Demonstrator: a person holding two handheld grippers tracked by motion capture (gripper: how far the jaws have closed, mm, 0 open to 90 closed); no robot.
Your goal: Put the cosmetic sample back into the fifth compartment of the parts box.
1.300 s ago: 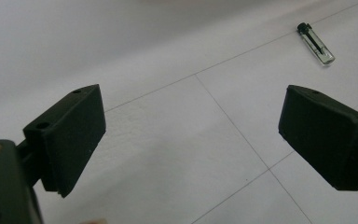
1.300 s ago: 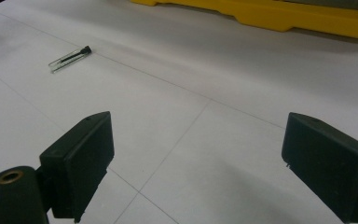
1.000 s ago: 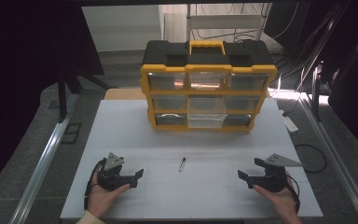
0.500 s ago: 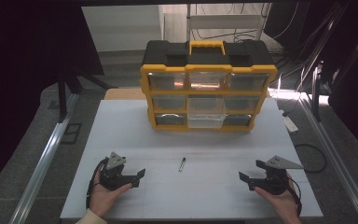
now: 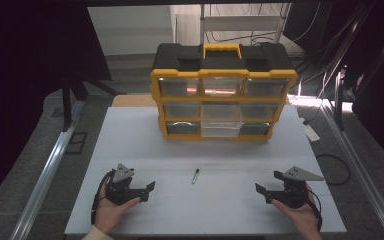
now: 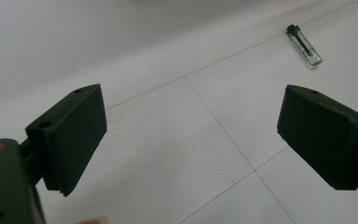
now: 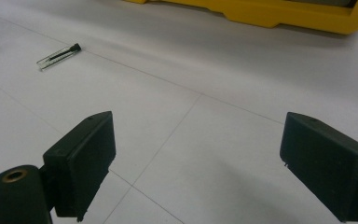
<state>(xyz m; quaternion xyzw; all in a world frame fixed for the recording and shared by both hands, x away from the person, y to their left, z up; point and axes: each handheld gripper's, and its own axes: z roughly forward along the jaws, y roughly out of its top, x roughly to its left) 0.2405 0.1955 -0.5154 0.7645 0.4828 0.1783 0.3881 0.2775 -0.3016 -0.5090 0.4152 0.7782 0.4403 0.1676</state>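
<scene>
At the near edge of the white table [image 5: 130, 145], the left gripper [image 5: 149, 189] is held low in a hand at the left, and the right gripper [image 5: 261, 191] is held likewise at the right; the two are well apart. In each gripper view the black jaws are seen spread wide, with nothing but bare table surface between them. Farther in, between the two grippers and a little beyond them, a small clear tube with a black cap [image 5: 195, 176] is laid flat on the table, untouched. At the far side, a yellow and black organiser case [image 5: 223, 95] is stood upright, and its lower middle drawer [image 5: 221, 121] is pulled partly out.
</scene>
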